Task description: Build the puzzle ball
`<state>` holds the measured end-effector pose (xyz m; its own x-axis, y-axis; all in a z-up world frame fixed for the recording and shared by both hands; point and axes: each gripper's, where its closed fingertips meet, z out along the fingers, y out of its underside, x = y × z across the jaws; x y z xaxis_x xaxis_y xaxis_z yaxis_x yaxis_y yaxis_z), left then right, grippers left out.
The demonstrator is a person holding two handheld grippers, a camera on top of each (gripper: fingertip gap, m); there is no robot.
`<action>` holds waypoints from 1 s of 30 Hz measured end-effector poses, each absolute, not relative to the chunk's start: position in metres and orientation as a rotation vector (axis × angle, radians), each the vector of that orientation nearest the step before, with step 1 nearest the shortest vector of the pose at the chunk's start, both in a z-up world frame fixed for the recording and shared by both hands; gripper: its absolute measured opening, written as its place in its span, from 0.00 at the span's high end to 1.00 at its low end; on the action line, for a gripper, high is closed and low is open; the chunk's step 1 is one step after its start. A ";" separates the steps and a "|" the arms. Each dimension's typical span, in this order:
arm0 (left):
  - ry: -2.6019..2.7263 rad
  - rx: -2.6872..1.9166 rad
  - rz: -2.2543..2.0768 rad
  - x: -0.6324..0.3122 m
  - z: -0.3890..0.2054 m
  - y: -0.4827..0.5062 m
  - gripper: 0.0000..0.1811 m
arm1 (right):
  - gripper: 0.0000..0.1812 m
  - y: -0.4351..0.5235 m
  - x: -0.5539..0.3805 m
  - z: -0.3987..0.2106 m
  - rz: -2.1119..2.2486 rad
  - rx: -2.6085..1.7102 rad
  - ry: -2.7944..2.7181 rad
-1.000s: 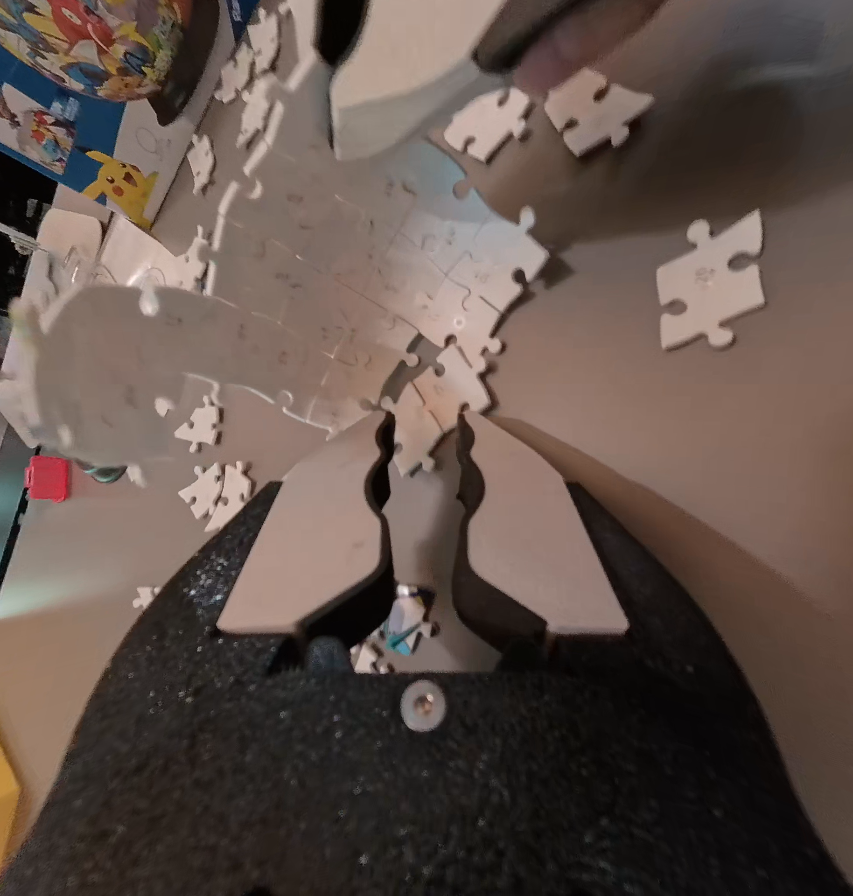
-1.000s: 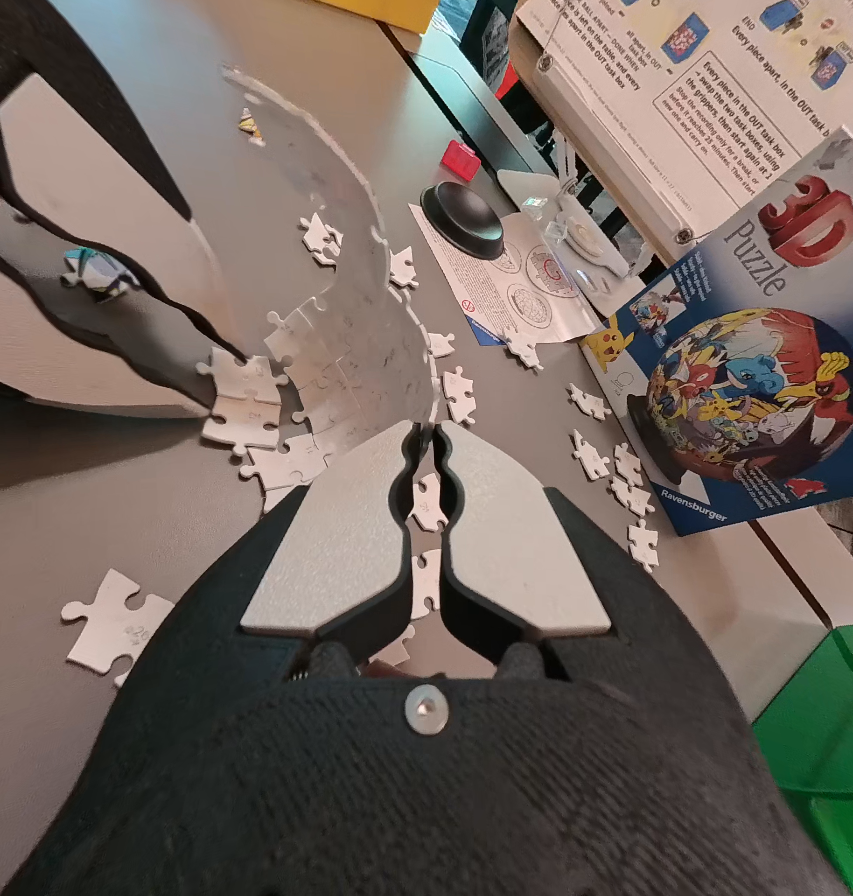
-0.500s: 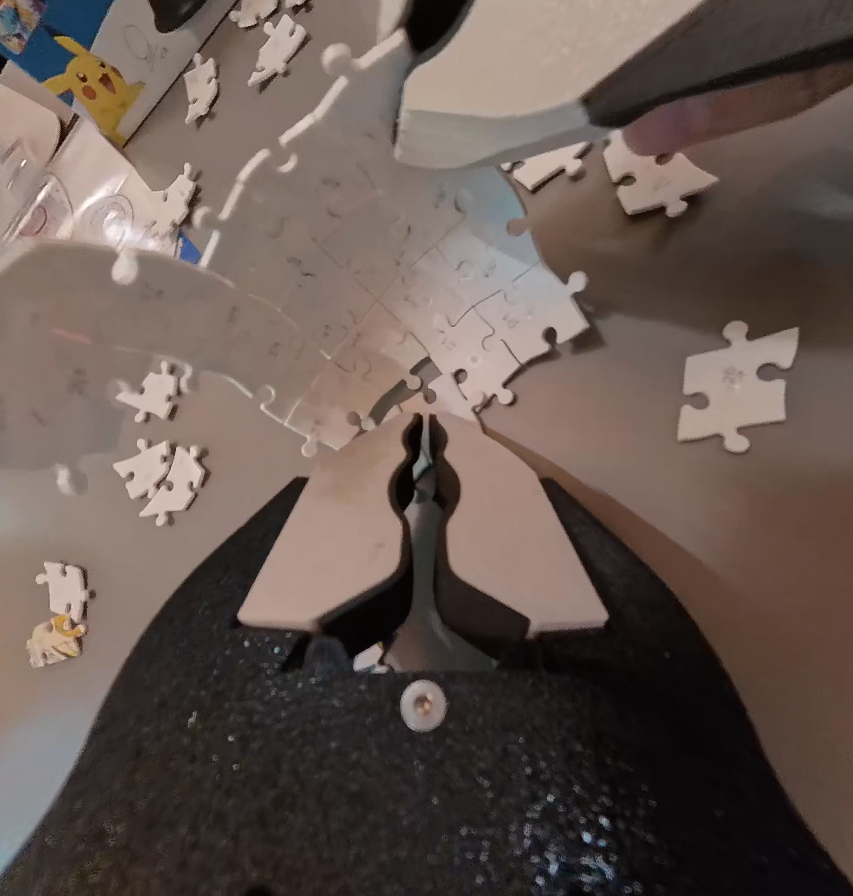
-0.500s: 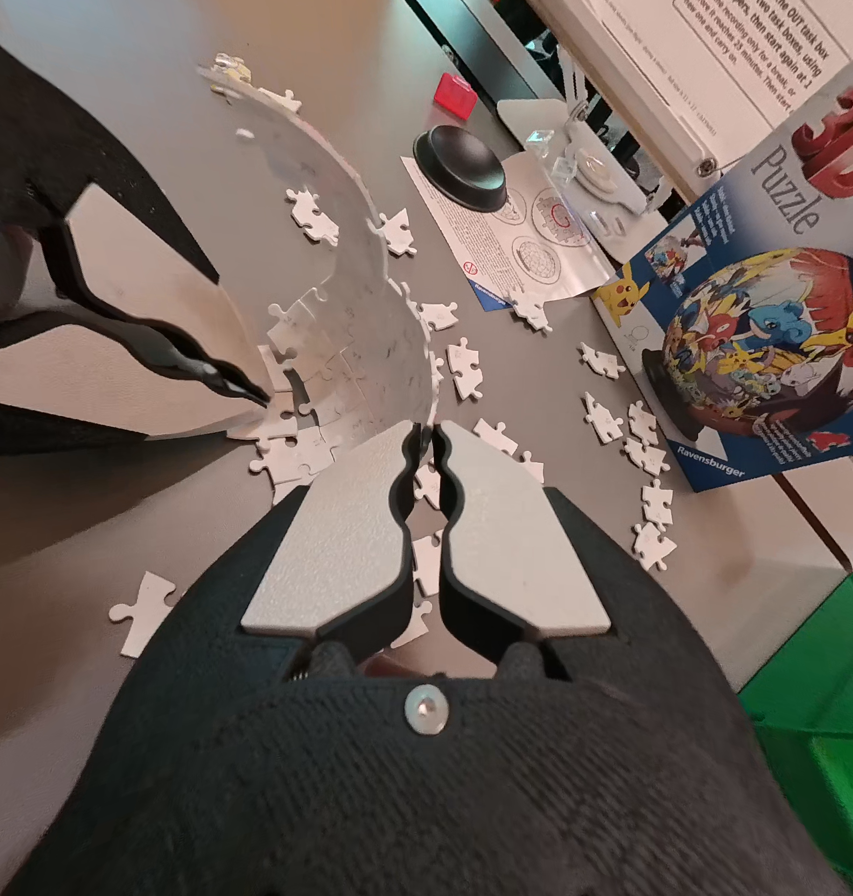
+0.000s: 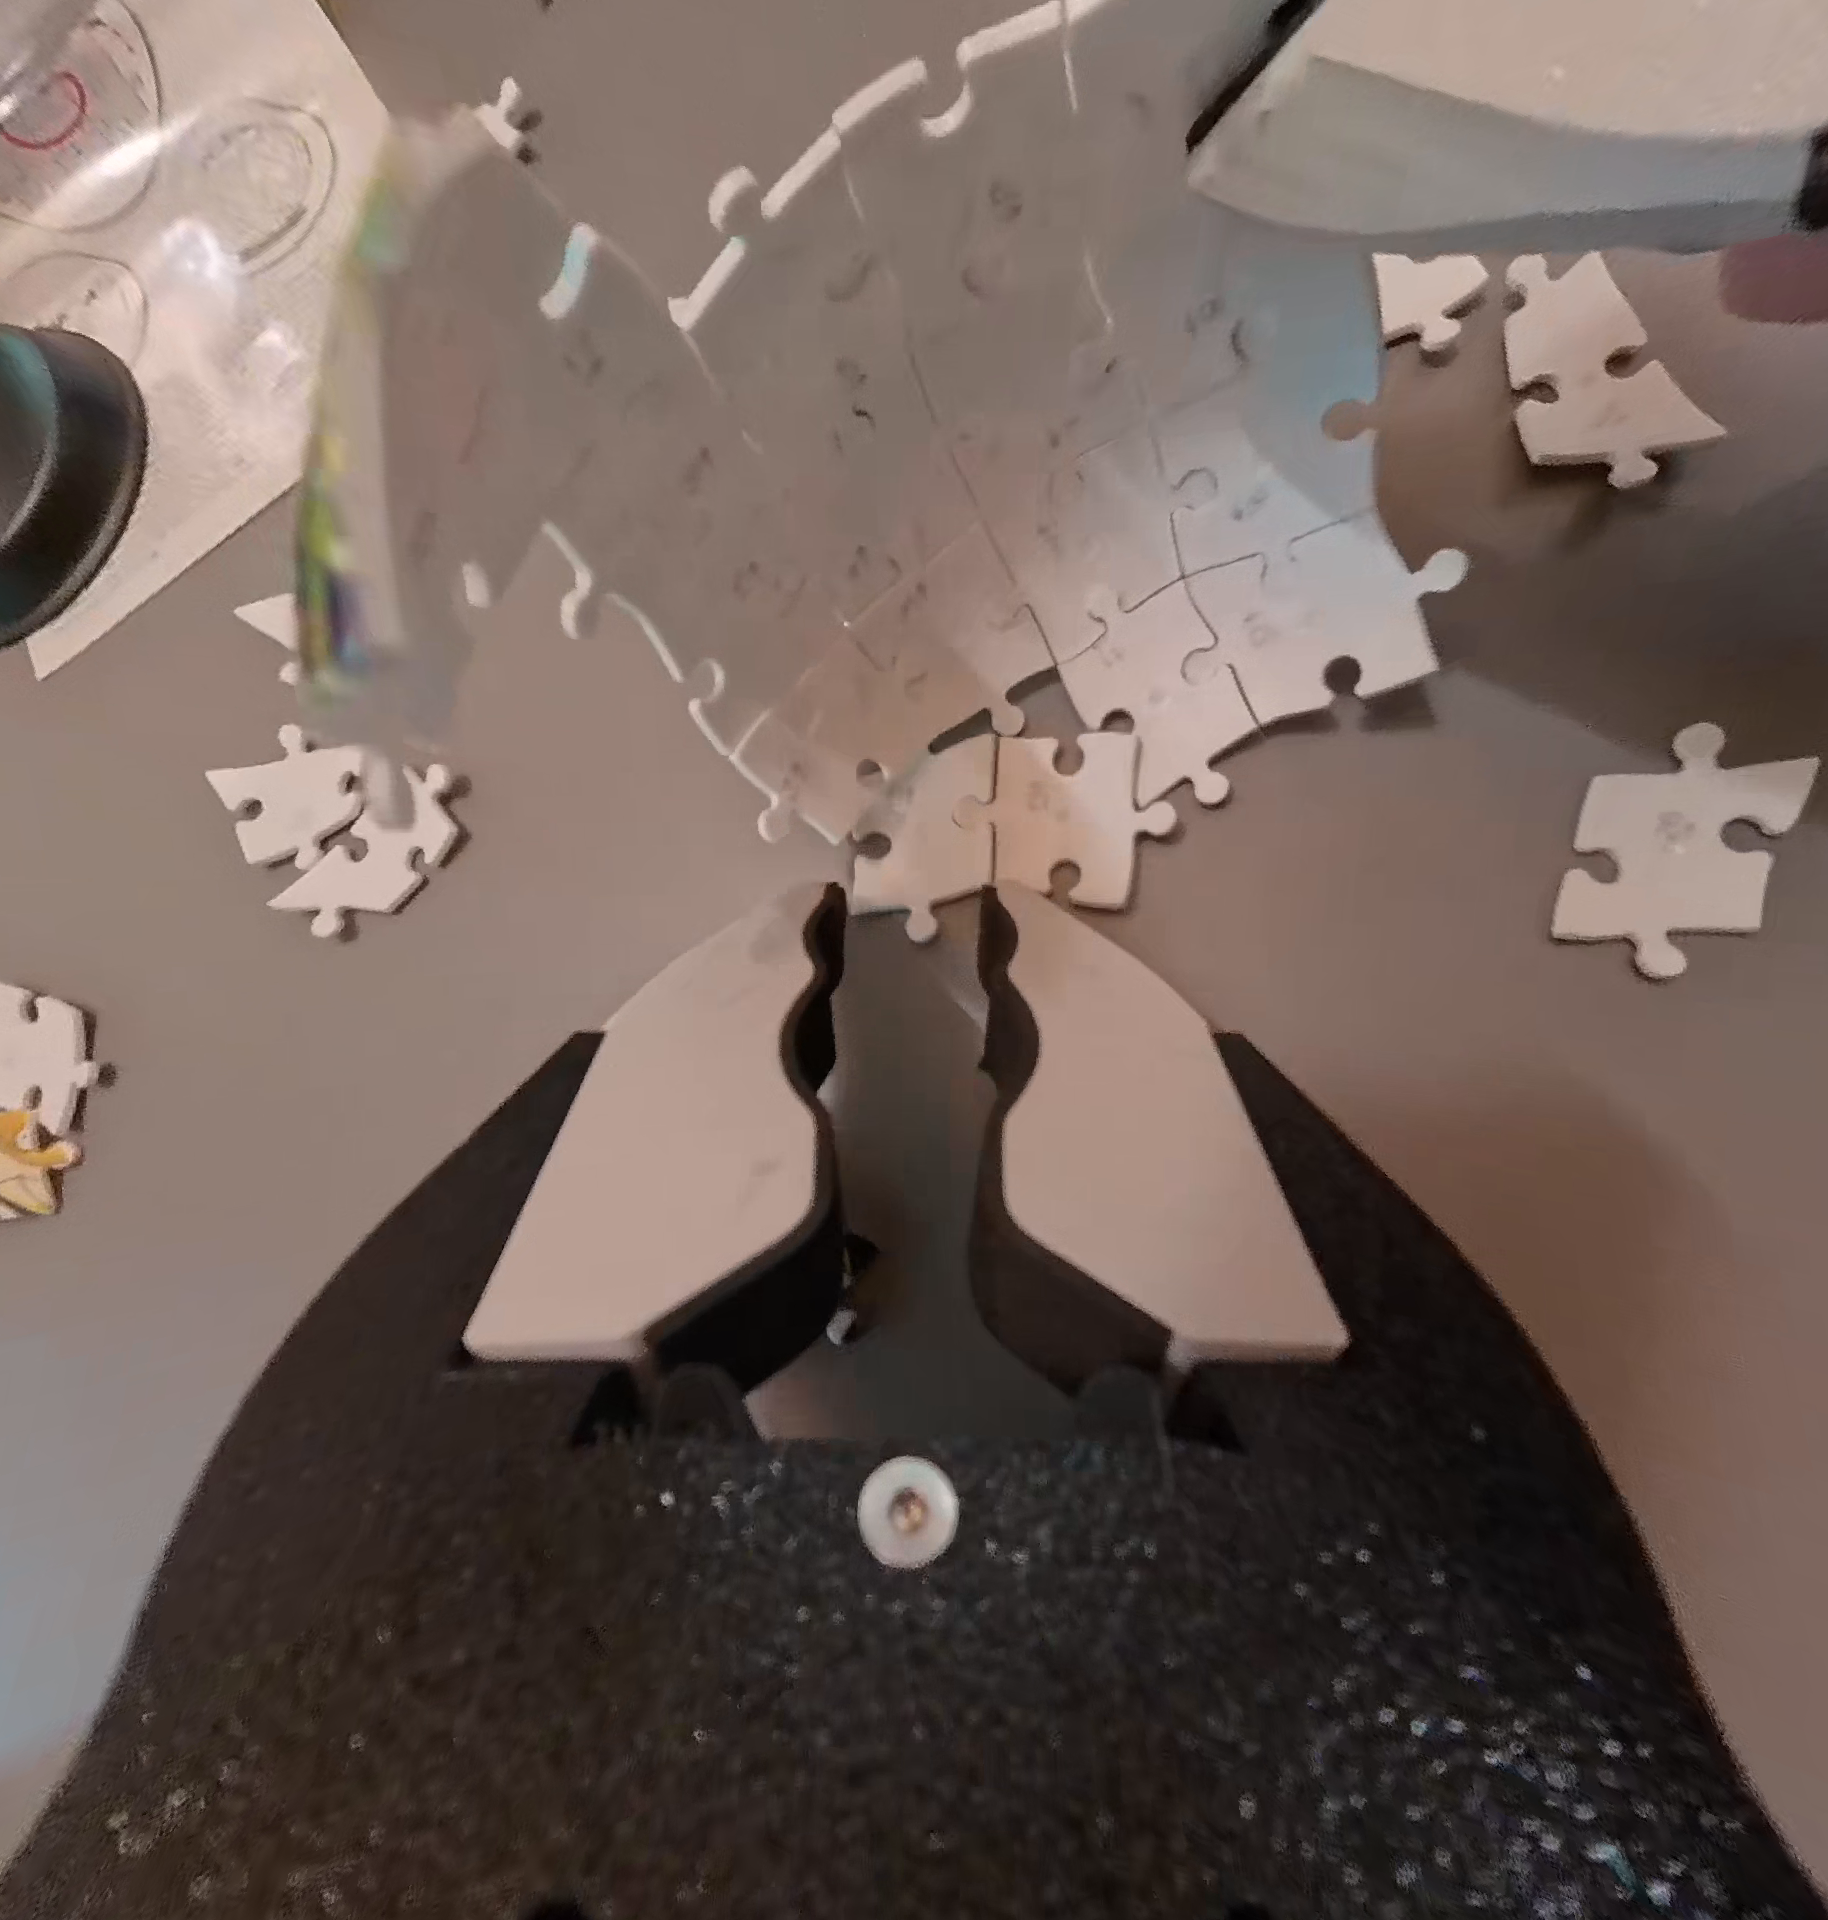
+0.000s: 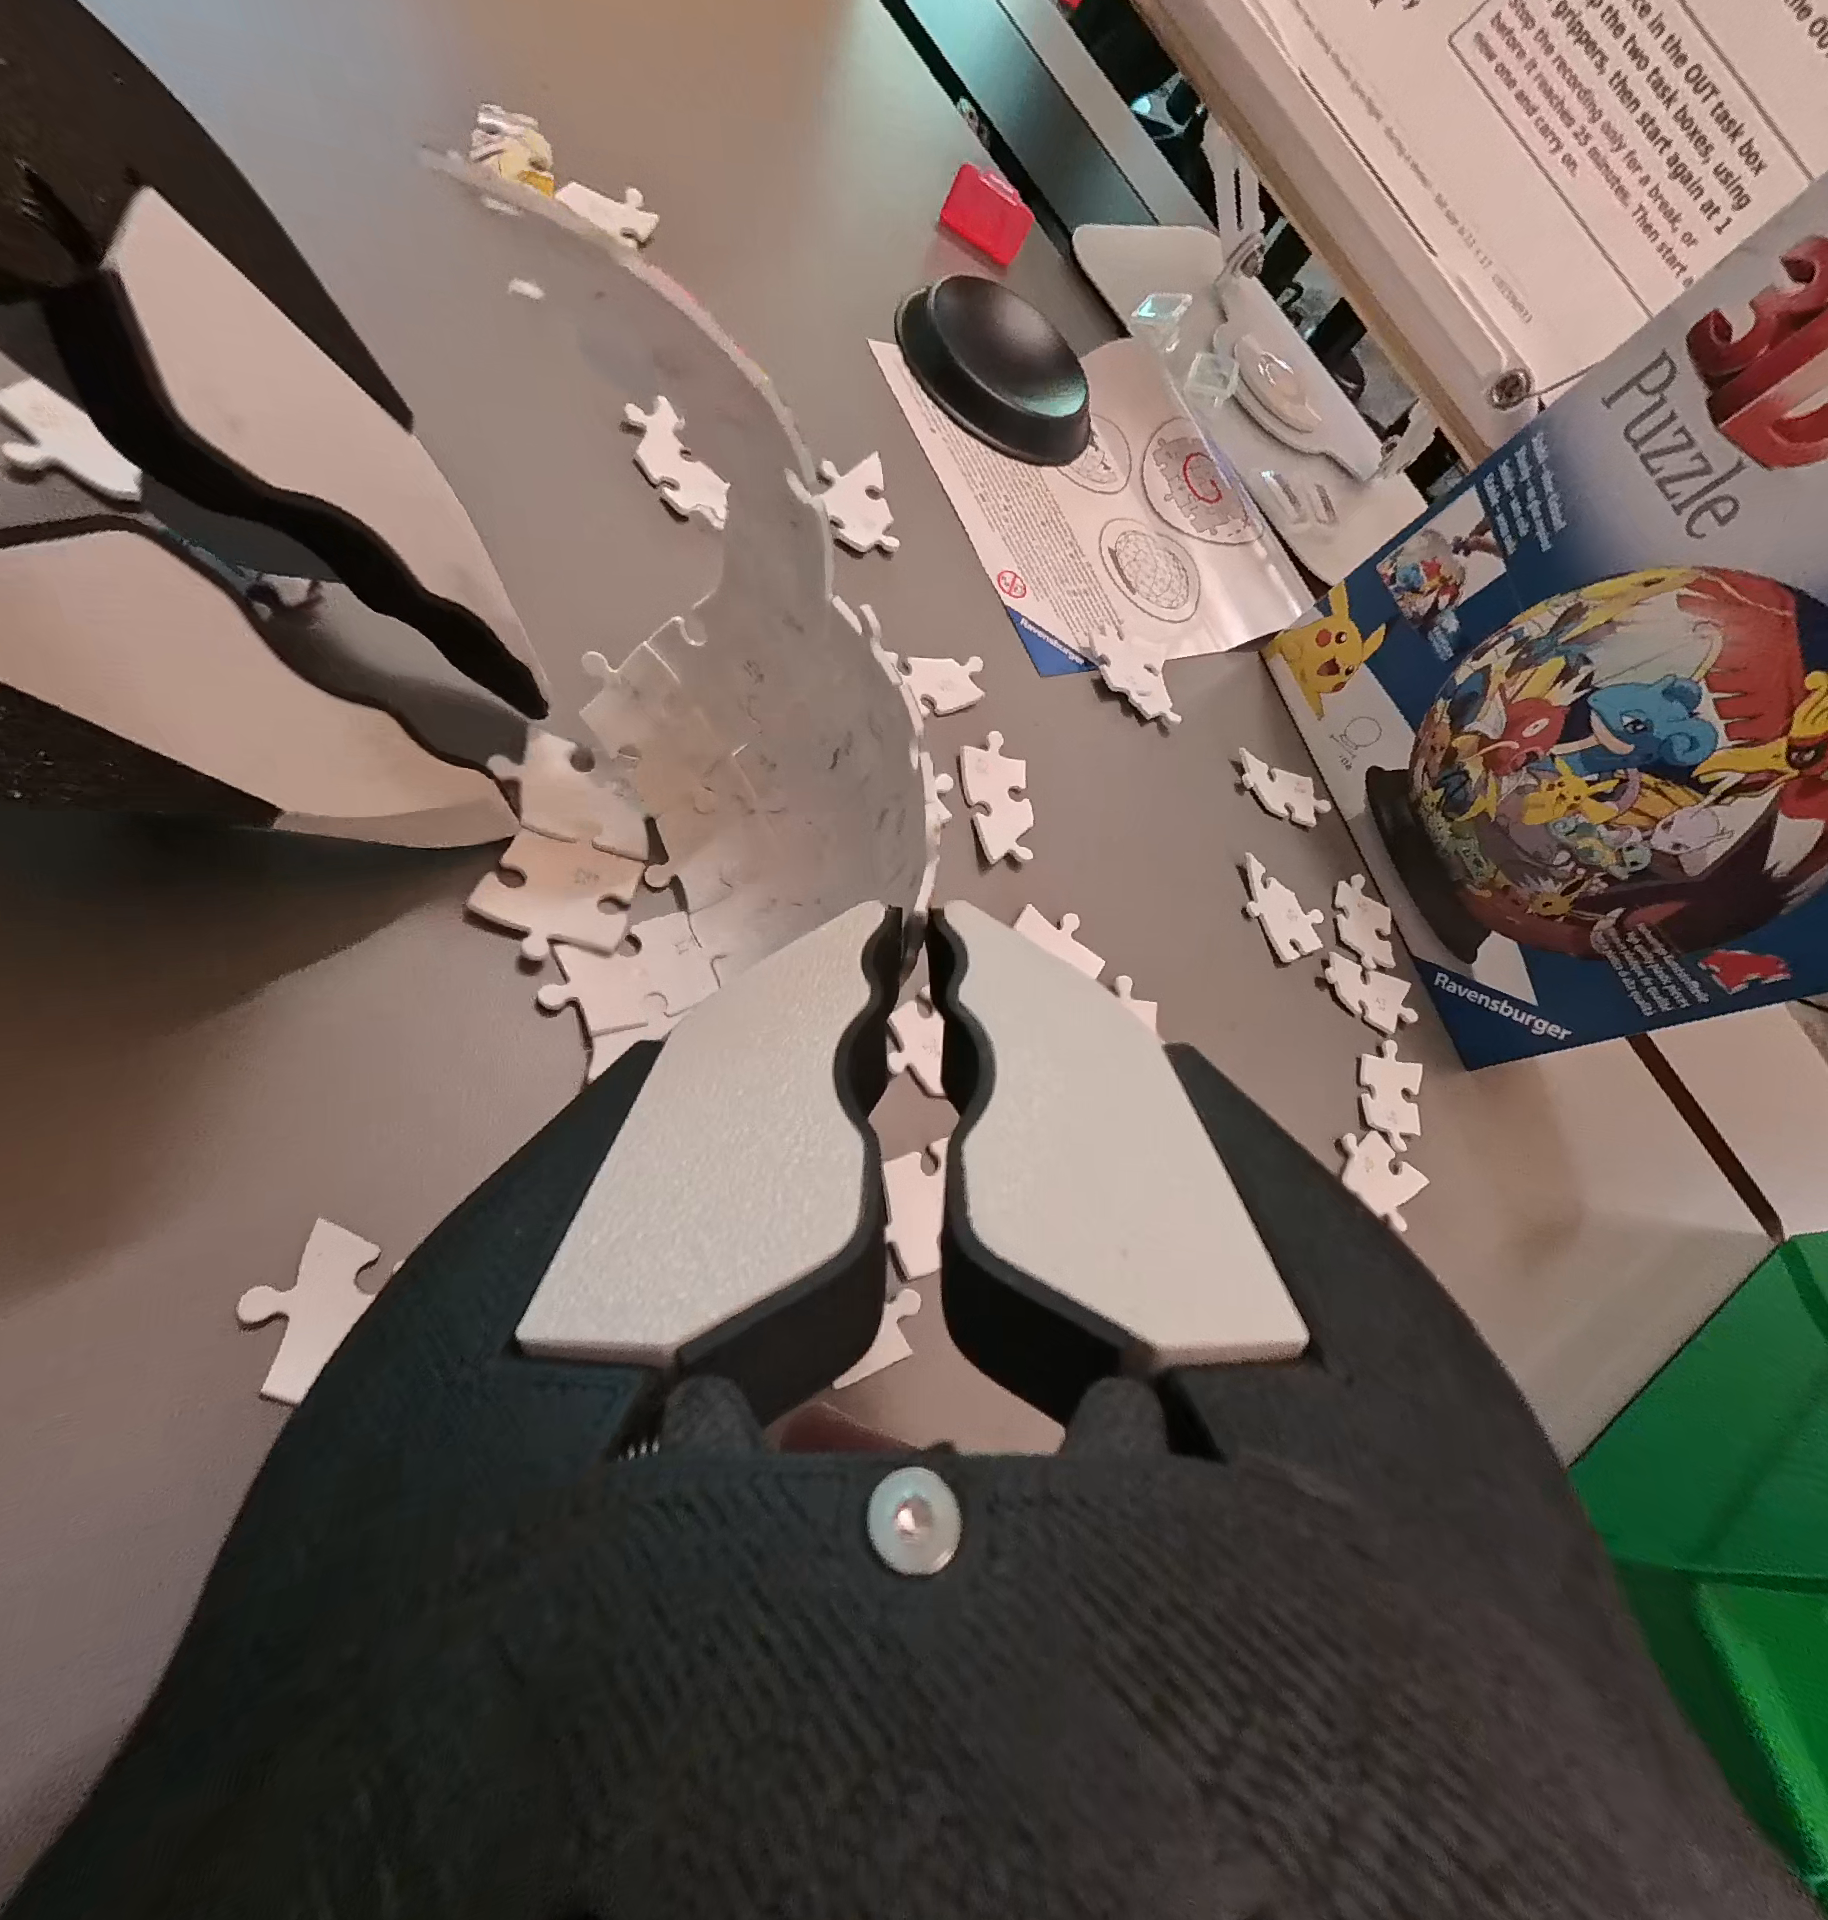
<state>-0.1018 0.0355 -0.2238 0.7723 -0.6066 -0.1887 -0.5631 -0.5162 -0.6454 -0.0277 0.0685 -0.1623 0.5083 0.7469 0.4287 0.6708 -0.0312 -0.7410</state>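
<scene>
While the right gripper (image 6: 915, 920) pinches the near rim of the shell (image 6: 785, 665), a curved, half-built sheet of joined white pieces, its jaws are nearly together with only the thin edge between the tips. That shell stands on the grey table (image 6: 214, 1039), rising and arching away from the gripper, with its lowest pieces lying flat on the tabletop. Left of the shell, the left gripper (image 5: 915, 904) has its jaws parted, and nothing is gripped between them; in the right wrist view its tips sit at the shell's lower left edge, touching or just short of a bottom piece (image 6: 551, 774), which of the two I cannot tell. In the left wrist view the shell (image 5: 993, 499) fills the area just beyond the open tips, blurred toward its upper left, and the nearest joined piece (image 5: 1055, 821) lies right at the tips. Loose pieces (image 6: 998, 800) are scattered right of the shell, more lie near the box (image 6: 1616, 748), and one single piece (image 5: 1679, 862) rests well to the shell's right in the left wrist view. Beyond the shell sit a black stand (image 6: 993, 364) on a printed leaflet (image 6: 1097, 540), and a small red block (image 6: 983, 213) farther back. A green bin (image 6: 1772, 1507) shows at the table's near right edge.
</scene>
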 end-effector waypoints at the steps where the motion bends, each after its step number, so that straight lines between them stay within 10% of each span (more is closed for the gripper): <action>1: 0.865 -2.259 -0.089 -0.101 -0.224 0.034 0.88 | 0.97 0.068 -0.028 -0.162 0.088 -1.737 -1.204; 30: 0.693 -2.350 -0.111 -0.099 -0.224 0.028 0.93 | 0.97 0.072 -0.027 -0.163 -0.006 -1.768 -1.162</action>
<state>-0.0986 0.0281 -0.2239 0.8551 -0.5081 -0.1030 -0.4507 -0.6305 -0.6319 -0.0268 0.0720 -0.1631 0.5423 0.6942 0.4734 0.6992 -0.0604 -0.7123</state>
